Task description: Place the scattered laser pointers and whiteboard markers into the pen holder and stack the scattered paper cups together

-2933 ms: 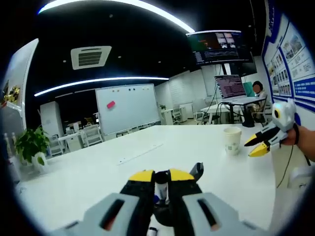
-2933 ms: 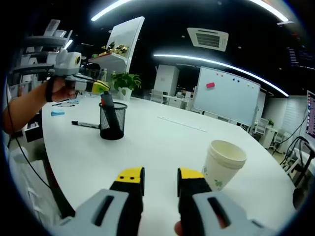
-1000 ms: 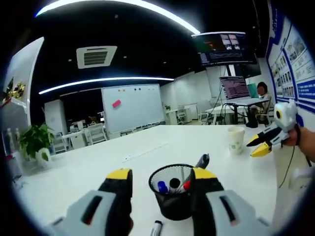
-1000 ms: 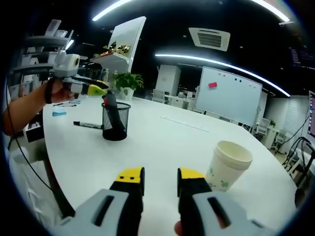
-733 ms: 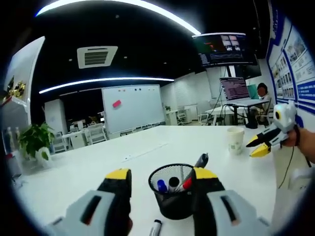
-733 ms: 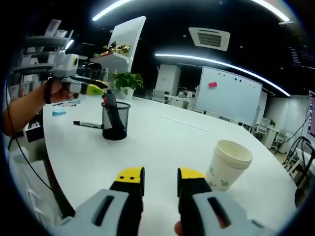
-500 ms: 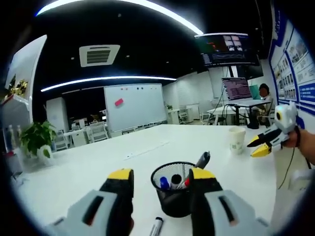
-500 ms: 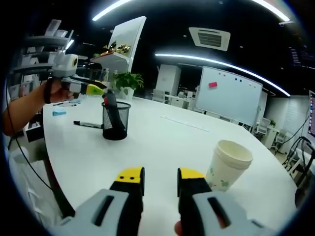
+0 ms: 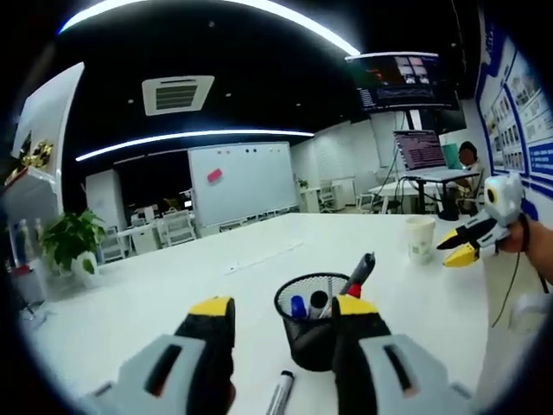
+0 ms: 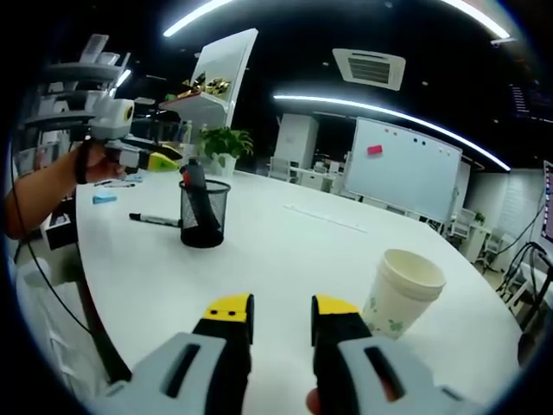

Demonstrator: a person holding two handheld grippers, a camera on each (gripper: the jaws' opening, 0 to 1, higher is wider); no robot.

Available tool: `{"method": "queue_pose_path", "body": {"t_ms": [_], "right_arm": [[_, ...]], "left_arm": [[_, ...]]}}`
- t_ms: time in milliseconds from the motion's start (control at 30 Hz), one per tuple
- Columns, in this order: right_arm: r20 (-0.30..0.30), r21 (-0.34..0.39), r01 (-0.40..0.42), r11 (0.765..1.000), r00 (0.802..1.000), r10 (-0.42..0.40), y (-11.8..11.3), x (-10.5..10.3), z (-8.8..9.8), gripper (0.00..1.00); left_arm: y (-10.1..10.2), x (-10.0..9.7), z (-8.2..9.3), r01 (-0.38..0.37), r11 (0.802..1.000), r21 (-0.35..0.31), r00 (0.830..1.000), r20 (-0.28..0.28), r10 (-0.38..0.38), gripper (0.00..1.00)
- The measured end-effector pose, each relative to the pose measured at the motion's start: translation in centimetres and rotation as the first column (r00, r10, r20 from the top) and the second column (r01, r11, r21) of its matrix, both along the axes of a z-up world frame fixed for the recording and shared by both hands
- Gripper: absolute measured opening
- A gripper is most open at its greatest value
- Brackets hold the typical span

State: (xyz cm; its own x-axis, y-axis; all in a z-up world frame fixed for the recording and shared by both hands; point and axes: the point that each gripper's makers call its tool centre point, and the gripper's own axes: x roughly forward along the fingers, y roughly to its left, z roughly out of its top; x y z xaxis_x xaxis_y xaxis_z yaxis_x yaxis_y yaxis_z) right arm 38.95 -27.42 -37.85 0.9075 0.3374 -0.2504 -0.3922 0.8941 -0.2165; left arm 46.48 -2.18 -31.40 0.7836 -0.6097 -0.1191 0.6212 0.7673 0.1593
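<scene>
A black mesh pen holder (image 9: 313, 322) stands on the white table just beyond my left gripper (image 9: 283, 308), which is open with nothing in it. Blue, black and red-capped markers stand in the holder, and a dark pen (image 9: 359, 271) leans out of it. One black marker (image 9: 281, 394) lies on the table in front of the holder. In the right gripper view, the holder (image 10: 203, 214) is far left, the left gripper (image 10: 167, 162) hangs beside it, and the marker (image 10: 155, 220) lies to its left. My right gripper (image 10: 282, 308) is open, with a paper cup (image 10: 400, 294) just to its right.
A small blue item (image 10: 102, 198) and loose pens (image 10: 117, 183) lie near the table's far left edge. A person's hand holds the right gripper (image 9: 467, 252) beside the cup (image 9: 421, 239). Whiteboard (image 10: 397, 169), plant (image 10: 223, 143) and desks stand beyond the table.
My left gripper, earlier shut on a marker over the holder, has let it go into the holder, opened and drawn back. The right gripper has stayed put.
</scene>
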Motion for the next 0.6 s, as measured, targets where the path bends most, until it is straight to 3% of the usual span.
{"method": "queue_pose_path", "body": {"t_ms": [600], "right_arm": [[-0.002,-0.007,-0.011,1.000,1.000,0.011,0.3,0.1,0.0,0.27]], "left_arm": [[2.2,-0.3,-1.5,-0.034,0.999,0.021,0.999,-0.035,0.034,0.43]]}}
